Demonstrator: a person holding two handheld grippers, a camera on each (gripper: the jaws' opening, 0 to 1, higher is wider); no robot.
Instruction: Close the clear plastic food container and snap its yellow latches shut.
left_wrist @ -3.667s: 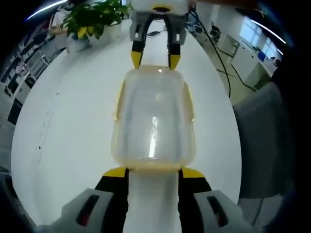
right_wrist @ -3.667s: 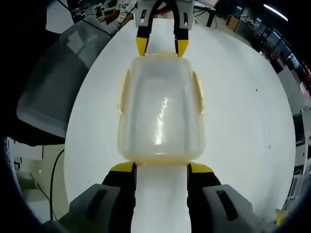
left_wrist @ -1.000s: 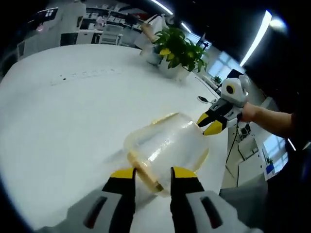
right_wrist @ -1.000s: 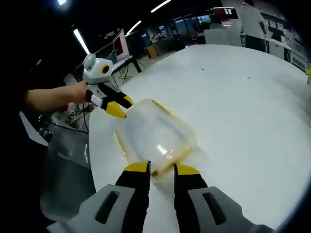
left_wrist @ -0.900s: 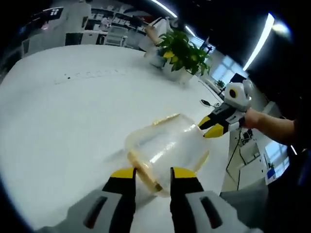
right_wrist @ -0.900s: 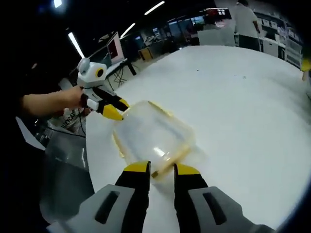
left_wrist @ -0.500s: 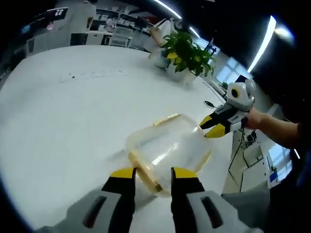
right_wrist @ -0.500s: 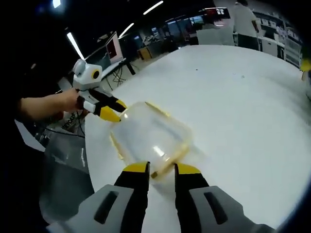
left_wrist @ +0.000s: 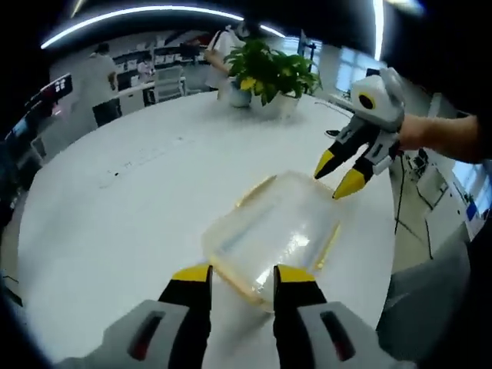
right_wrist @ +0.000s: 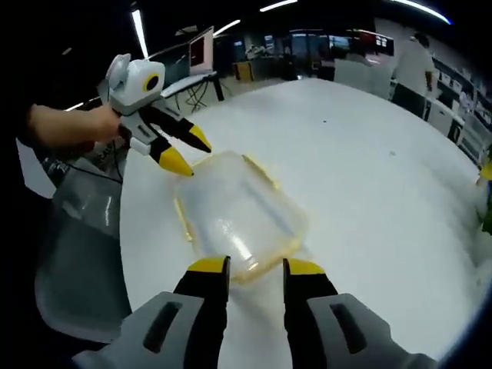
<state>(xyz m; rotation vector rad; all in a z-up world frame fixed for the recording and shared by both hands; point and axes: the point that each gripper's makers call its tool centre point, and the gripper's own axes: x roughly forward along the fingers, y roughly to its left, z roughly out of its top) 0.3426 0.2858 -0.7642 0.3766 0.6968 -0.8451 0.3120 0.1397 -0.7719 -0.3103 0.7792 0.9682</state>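
Lidded container on the white table, a gripper at each end.
Left gripper view: left gripper [left_wrist: 240, 274] jaws parted at the container [left_wrist: 270, 233]; right gripper [left_wrist: 344, 174] spread above its far corner; plant [left_wrist: 271, 73] behind.
Right gripper view: container [right_wrist: 238, 217] looks empty, latches [right_wrist: 261, 172] yellow; both grippers gape; chair [right_wrist: 73, 254] beside the table [right_wrist: 369, 192].

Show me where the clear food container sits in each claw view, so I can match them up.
Left gripper view: clear food container just beyond this view's claw tips, below centre.
Right gripper view: container left of centre, past the claw tips.
Shared landmark: the white round table under it.
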